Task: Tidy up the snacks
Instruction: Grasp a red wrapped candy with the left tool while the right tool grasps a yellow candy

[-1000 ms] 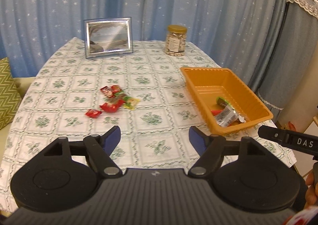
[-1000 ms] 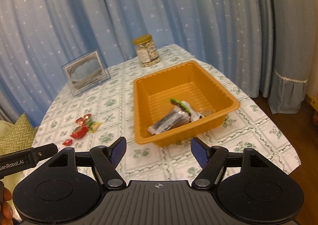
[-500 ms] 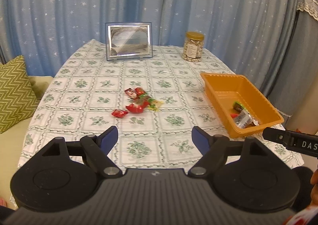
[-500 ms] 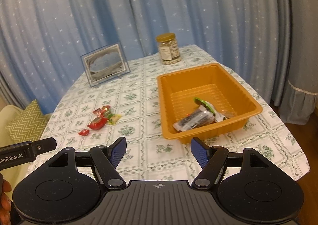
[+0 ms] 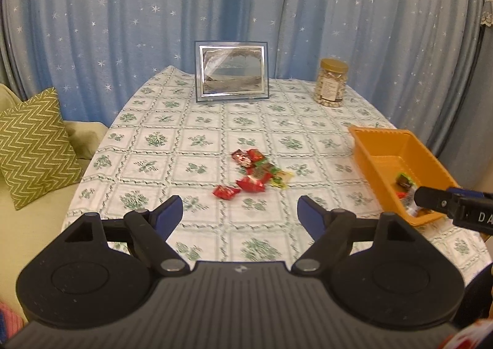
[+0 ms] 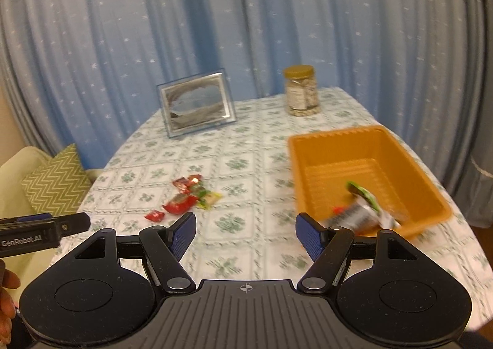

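Observation:
A small pile of red and green snack packets (image 5: 255, 173) lies mid-table; it also shows in the right wrist view (image 6: 185, 199). An orange tray (image 5: 379, 145) at the table's right edge holds a few packets (image 6: 360, 210); its rim shows in the right wrist view (image 6: 336, 136). My left gripper (image 5: 240, 215) is open and empty, held back from the table's near edge, short of the pile. My right gripper (image 6: 245, 230) is open and empty, near the tray's front left corner.
A framed picture (image 5: 231, 73) and a lidded jar (image 5: 331, 82) stand at the table's far side before a blue curtain. A green zigzag cushion (image 5: 30, 145) lies on a sofa to the left. The tablecloth is white with green flowers.
Both grippers have pulled back and risen from the table, so the table, pile and tray appear farther away. Both jaws stay open. The snacks have not moved.

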`<state>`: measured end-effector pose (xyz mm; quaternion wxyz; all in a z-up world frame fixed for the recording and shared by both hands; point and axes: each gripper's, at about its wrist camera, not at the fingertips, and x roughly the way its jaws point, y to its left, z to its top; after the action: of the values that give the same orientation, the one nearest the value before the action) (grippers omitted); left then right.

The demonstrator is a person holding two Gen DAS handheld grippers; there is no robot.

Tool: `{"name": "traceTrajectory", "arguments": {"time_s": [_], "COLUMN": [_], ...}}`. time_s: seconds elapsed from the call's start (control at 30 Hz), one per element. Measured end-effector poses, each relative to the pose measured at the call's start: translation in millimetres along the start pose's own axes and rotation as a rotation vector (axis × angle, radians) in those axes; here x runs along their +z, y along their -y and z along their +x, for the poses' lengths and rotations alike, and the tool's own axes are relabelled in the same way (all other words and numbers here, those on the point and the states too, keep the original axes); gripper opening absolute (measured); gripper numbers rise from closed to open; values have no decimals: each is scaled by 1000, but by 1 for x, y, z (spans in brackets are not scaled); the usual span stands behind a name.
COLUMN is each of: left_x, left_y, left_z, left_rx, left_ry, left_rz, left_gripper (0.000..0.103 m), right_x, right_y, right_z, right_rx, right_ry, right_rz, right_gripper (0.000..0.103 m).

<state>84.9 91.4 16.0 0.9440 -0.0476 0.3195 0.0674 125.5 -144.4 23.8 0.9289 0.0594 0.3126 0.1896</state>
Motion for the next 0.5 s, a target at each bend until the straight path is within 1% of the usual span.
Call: {"name": "traceTrajectory", "arguments": {"time_s": [0.1, 0.17, 0.23, 0.37, 0.5], "left_x": [5, 7, 7, 6, 3], "left_y": [-9, -14, -16, -19, -23], "left_z": [18, 31, 47, 85, 121], "left_rx": [-3, 2, 13, 16, -12], "left_ry": [-16, -20, -29, -63, -90], "left_rz": [15, 43, 89, 192, 253], "left_gripper": [80, 80, 80, 80, 79], "right_x": [4, 5, 5, 4, -3], "right_y": [-6, -7, -7, -3, -5], "right_z": [24, 42, 60, 102, 139], "right_rx": [24, 39, 54, 77, 91], "right_ry": [-9, -16, -23, -73, -103], "right_rz": [-27, -50, -64, -62, -119], "right_gripper": [71, 71, 71, 71, 71]}}
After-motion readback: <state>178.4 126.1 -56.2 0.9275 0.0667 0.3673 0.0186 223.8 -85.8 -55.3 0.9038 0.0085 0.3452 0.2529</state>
